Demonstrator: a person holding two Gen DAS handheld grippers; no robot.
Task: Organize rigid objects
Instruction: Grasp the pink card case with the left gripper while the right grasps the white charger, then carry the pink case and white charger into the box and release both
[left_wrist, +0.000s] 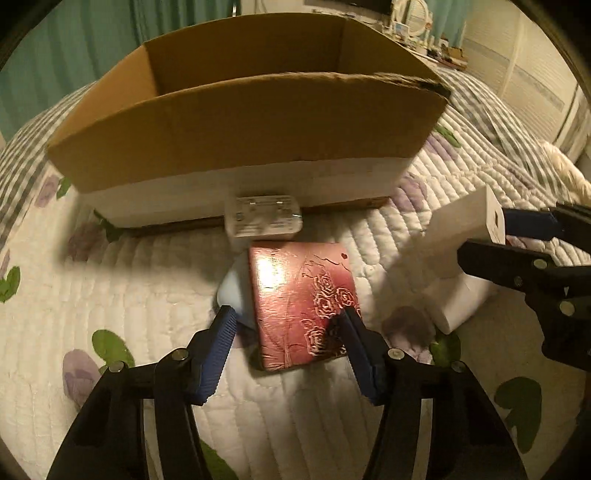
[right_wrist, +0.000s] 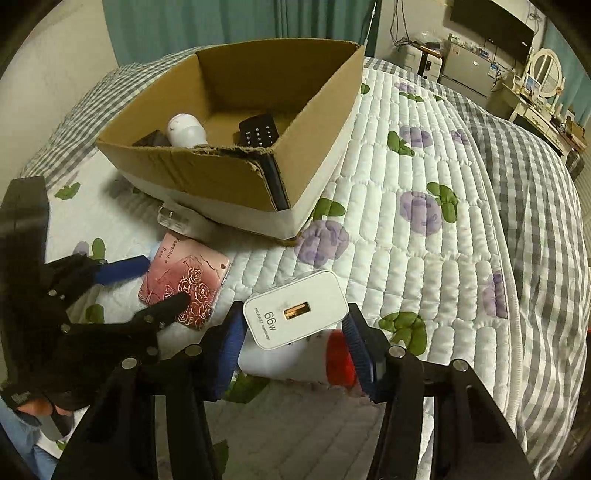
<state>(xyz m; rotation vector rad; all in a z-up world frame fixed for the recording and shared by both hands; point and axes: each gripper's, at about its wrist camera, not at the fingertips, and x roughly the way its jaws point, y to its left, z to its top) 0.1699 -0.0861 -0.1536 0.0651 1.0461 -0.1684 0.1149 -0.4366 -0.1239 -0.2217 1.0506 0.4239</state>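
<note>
A pink rose-patterned box lies on the quilt in front of a cardboard box. My left gripper is open, its fingers on either side of the pink box's near end. A pale blue object lies under the pink box's left side. My right gripper is shut on a white 66W charger and holds it above the quilt; it shows at the right of the left wrist view. The cardboard box holds a white round object and a black remote.
A small clear-wrapped white item lies against the cardboard box's front wall. A white container with a red part lies under the charger. A grey checked blanket covers the bed's right side. Furniture stands at the far wall.
</note>
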